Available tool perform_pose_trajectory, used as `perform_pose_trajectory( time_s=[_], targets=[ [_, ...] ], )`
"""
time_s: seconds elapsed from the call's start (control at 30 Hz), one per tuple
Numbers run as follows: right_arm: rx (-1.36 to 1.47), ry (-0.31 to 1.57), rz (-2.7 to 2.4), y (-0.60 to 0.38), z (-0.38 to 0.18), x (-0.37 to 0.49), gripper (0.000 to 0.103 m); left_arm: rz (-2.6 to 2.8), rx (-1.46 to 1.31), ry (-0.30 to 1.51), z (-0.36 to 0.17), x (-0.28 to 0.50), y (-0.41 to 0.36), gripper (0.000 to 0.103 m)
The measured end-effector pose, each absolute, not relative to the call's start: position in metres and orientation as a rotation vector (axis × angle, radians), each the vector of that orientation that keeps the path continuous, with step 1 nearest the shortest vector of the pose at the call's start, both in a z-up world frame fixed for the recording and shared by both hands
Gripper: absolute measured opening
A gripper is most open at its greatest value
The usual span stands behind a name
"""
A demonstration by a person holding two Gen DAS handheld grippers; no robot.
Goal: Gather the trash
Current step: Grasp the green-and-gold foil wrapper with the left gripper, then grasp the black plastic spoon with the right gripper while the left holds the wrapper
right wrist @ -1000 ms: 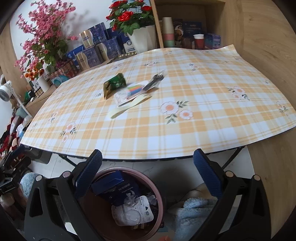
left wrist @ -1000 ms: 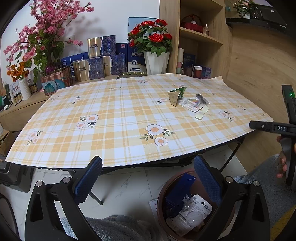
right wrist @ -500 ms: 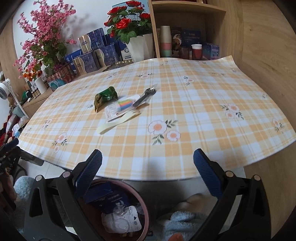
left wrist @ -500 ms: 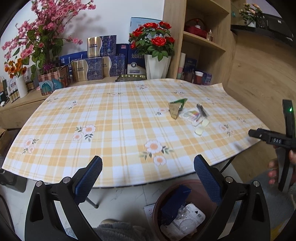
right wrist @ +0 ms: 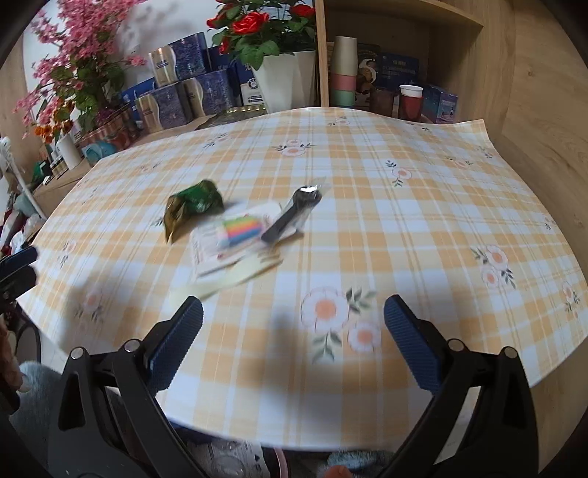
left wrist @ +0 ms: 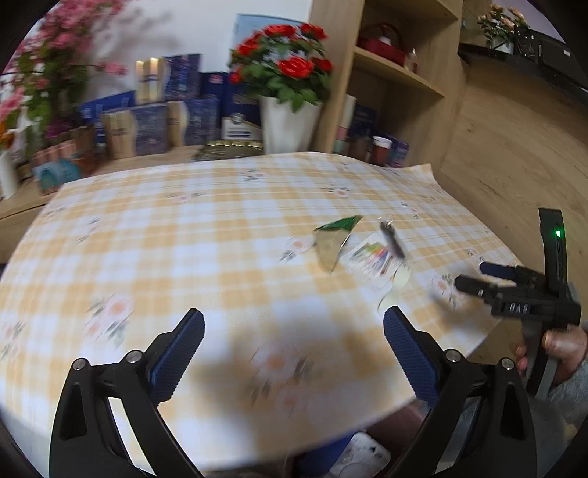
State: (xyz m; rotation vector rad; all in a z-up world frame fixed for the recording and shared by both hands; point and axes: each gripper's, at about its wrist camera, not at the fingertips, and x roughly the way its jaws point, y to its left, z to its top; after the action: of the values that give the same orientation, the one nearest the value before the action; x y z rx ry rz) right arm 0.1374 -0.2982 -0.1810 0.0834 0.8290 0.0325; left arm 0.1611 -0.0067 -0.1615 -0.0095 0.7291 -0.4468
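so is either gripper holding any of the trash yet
No, nothing is held. The left gripper and right gripper are both open and empty; the green wrapper and the other scraps lie on the table.

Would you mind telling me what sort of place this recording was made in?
Probably a home living or dining room: a table with a plaid floral tablecloth, potted red roses beside stacked gift boxes, and a wooden shelf with cups.

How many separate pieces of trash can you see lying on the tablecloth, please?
4, clustered together: green wrapper leftmost, colourful card beside it, dark packet on the card's right end, pale strip nearest. More may be hidden underneath.
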Motion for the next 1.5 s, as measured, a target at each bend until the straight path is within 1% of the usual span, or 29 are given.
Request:
perform_pose_trajectory(
  time_s=[0.27, 0.43, 0.5, 0.53, 0.57, 0.6, 0.63, 0.67, 0.7, 0.77, 0.87, 1.2, 1.5],
  targets=[
    [0.098, 0.838, 0.02, -0.311, -0.184, 0.167, 0.097, -0.508, -0.014, 0.845, -0.192, 0.261, -0.066, 0.085],
    [0.117, 0.857, 0.012, -0.32, -0.188, 0.176, 0.097, -0.533, 0.002, 0.885, -0.207, 0.289, -0.085, 0.083],
    [0.121, 0.866, 0.008, -0.321, -0.189, 0.179, 0.097, -0.547, 0.014, 0.898, -0.212, 0.296, -0.091, 0.078],
    [0.123, 0.866, 0.008, -0.322, -0.188, 0.179, 0.097, -0.552, 0.017, 0.907, -0.213, 0.3, -0.093, 0.07],
    [0.123, 0.863, 0.011, -0.322, -0.186, 0.179, 0.097, -0.557, 0.02, 0.92, -0.215, 0.302, -0.095, 0.06],
    [0.123, 0.86, 0.014, -0.323, -0.185, 0.179, 0.097, -0.565, 0.021, 0.938, -0.217, 0.304, -0.096, 0.052],
    [0.12, 0.855, 0.017, -0.323, -0.184, 0.179, 0.097, -0.569, 0.023, 0.95, -0.219, 0.305, -0.096, 0.032],
    [0.117, 0.852, 0.016, -0.324, -0.183, 0.18, 0.097, -0.561, 0.037, 0.956, -0.219, 0.305, -0.097, 0.021],
    [0.116, 0.851, 0.013, -0.324, -0.182, 0.18, 0.097, -0.558, 0.044, 0.948, -0.218, 0.304, -0.096, 0.018],
    [0.125, 0.852, 0.009, -0.326, -0.182, 0.179, 0.097, -0.563, 0.045, 0.931, -0.215, 0.301, -0.093, 0.015],
    [0.141, 0.853, 0.009, -0.328, -0.181, 0.176, 0.097, -0.547, 0.019, 0.902, -0.208, 0.297, -0.08, 0.014],
    [0.152, 0.852, 0.007, -0.326, -0.175, 0.168, 0.097, -0.507, 0.023, 0.824, -0.175, 0.271, -0.047, 0.013],
    [0.137, 0.859, 0.031, -0.319, -0.172, 0.17, 0.097, -0.483, 0.024, 0.789, -0.164, 0.245, -0.02, 0.013]
  ],
)
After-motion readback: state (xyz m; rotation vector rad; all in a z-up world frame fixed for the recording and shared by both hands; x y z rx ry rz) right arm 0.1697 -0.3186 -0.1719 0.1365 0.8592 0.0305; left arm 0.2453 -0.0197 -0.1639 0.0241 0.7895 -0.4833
